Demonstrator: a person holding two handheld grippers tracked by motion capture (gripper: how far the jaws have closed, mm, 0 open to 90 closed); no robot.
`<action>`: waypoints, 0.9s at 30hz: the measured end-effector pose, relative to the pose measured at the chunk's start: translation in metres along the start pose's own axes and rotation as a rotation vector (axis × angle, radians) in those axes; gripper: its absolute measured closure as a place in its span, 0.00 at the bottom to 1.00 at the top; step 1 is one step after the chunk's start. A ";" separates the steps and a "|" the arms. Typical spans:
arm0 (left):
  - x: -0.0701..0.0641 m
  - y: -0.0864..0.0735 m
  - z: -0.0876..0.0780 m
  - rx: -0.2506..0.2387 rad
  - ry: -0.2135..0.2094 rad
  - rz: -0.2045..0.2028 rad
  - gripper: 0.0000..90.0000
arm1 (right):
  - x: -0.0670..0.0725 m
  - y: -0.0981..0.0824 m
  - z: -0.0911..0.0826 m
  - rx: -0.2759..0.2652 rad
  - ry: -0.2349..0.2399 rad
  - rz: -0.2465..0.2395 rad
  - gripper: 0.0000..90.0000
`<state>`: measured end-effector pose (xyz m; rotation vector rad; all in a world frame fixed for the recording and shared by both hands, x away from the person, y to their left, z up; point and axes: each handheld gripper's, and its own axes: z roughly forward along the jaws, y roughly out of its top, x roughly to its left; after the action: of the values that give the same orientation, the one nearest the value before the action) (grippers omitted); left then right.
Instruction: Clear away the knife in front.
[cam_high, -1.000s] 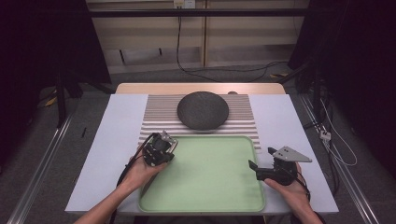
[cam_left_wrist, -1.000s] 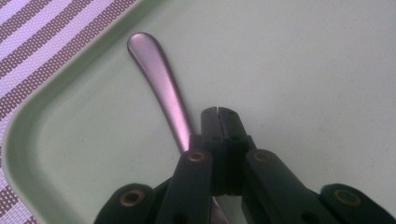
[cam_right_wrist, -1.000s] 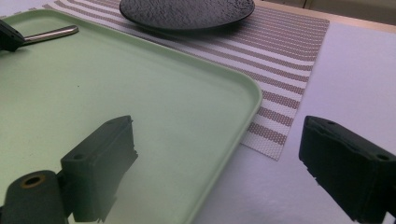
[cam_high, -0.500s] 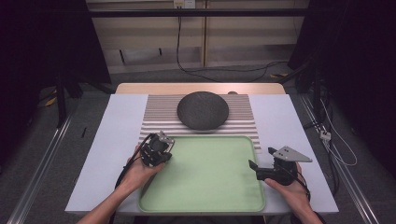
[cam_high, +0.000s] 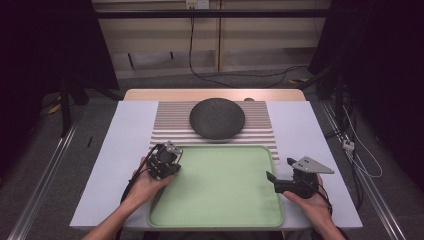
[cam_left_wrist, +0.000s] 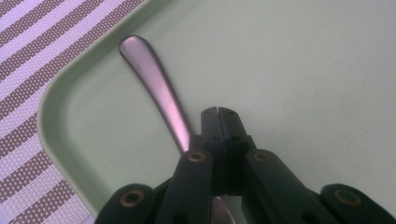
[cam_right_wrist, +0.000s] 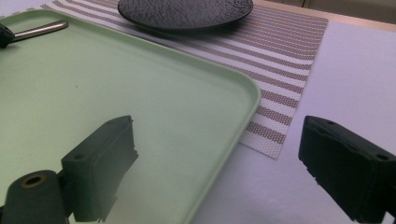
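Observation:
A light green tray lies on the table in front of me. My left gripper hovers over its far left corner with the jaws shut against each other. A metal utensil handle lies on the tray, running along the left jaw and under the gripper's body. Nothing sits between the jaw tips. My right gripper is at the tray's right edge. It is open wide, with the tray rim between its jaws and nothing held. The handle also appears far off in the right gripper view.
A dark round plate rests on a brown and white striped mat behind the tray. A white cover spreads over the table on both sides. Cables trail on the floor beyond the table.

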<state>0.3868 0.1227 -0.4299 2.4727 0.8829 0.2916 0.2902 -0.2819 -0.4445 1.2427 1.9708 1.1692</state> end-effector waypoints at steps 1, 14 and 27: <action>0.000 0.000 0.000 -0.001 0.003 -0.004 1.00 | 0.000 0.000 0.000 0.001 0.002 -0.004 0.12; 0.007 -0.009 -0.005 0.009 0.027 -0.020 1.00 | 0.001 0.000 0.000 0.005 0.005 -0.003 0.12; 0.007 -0.022 -0.011 -0.022 0.054 -0.049 1.00 | 0.000 0.000 0.000 0.005 0.005 -0.002 0.12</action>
<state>0.3765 0.1466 -0.4318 2.4292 0.9565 0.3502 0.2898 -0.2815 -0.4448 1.2415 1.9788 1.1681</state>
